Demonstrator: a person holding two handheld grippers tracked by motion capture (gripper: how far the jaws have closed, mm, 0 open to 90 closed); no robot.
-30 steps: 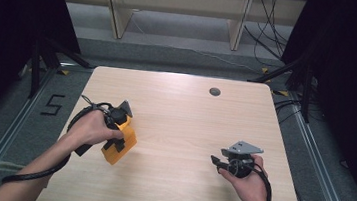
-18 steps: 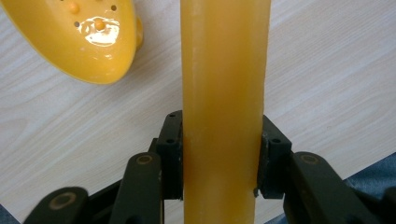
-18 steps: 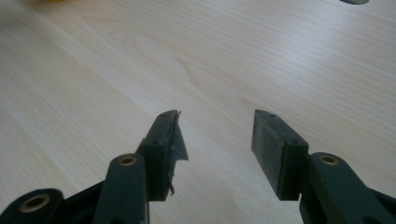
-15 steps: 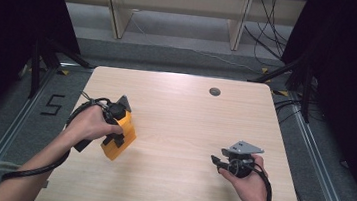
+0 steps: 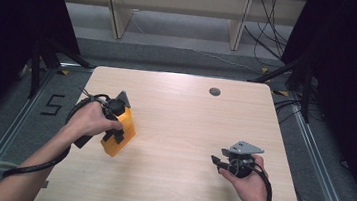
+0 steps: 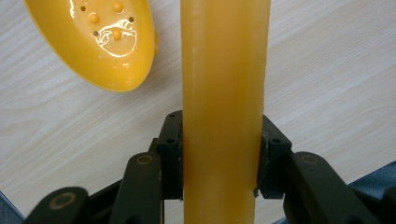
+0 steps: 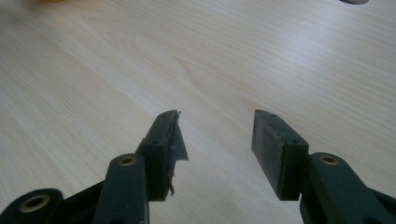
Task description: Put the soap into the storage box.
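A person's left hand holds my left gripper over the table's left side, shut on an orange block. In the left gripper view the amber block stands upright between the two black pads, which press on its sides. A glossy yellow dish lies on the wood behind it. My right gripper rests low at the front right in the person's right hand. Its jaws stand open over bare wood with nothing between them.
The light wooden table has a dark round grommet near its far edge. Black cables trail from both grippers. Dark curtains flank the table, and a floor marking "5" lies to the left.
My left gripper has shifted slightly away and to the left, carrying the orange block with it. The right gripper has stayed where it was.
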